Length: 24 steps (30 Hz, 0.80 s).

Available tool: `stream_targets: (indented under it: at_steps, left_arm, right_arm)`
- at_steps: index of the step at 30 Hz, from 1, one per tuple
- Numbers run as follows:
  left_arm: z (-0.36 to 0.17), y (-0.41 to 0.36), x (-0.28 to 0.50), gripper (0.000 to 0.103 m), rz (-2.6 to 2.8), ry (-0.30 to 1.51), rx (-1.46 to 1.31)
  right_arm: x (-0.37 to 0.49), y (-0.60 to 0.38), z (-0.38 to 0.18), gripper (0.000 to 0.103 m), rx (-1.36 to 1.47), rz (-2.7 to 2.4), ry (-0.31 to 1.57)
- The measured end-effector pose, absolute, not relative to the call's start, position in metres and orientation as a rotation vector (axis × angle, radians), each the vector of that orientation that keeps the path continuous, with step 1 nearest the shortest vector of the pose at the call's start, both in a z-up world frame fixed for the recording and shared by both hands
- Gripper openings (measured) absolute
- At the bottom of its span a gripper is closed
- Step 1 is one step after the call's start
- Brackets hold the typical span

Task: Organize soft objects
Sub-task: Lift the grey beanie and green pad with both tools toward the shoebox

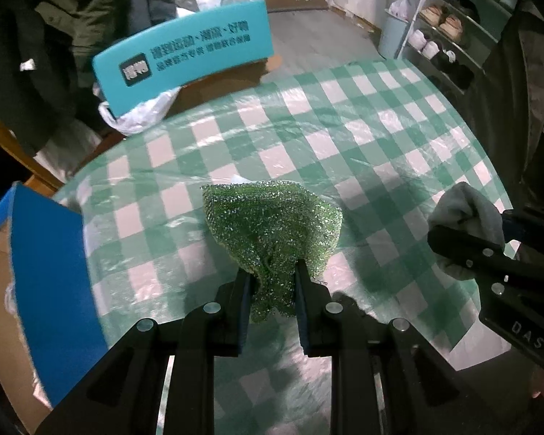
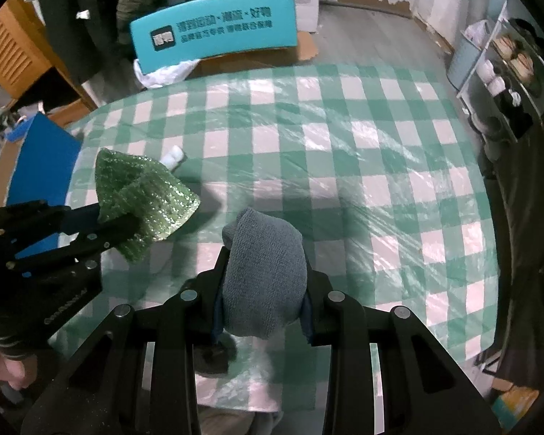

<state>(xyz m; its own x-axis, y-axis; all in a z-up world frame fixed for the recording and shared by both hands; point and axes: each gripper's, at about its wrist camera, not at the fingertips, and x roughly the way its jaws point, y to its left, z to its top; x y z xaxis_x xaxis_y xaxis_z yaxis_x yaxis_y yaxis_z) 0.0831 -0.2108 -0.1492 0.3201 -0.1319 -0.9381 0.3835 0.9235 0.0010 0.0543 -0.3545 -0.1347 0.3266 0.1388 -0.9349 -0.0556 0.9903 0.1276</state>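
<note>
My left gripper (image 1: 272, 272) is shut on a sparkly green scrubbing cloth (image 1: 272, 221) and holds it above the green-and-white checked table (image 1: 344, 127). The same cloth (image 2: 145, 188) and left gripper (image 2: 123, 219) show at the left of the right wrist view. My right gripper (image 2: 263, 286) is shut on a grey sock-like cloth (image 2: 263, 272), held above the table (image 2: 344, 163). That grey cloth (image 1: 468, 217) and the right gripper (image 1: 468, 239) show at the right edge of the left wrist view. A small white soft object (image 2: 174, 156) lies on the table beyond the green cloth.
A blue-sided cardboard box (image 1: 50, 290) stands at the table's left edge, also seen in the right wrist view (image 2: 43, 166). A teal chair back with print (image 1: 185, 58) is beyond the far edge. A shoe rack (image 1: 449, 29) stands at the far right.
</note>
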Motion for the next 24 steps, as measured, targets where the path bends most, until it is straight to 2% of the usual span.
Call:
stream_targets:
  at_steps: [24]
  left_arm:
    - [-0.094,-0.132,0.048,0.022,-0.243,1.118,0.204]
  right_arm:
    - [0.045,-0.287,-0.081,0.031,-0.020,0.254,1.138]
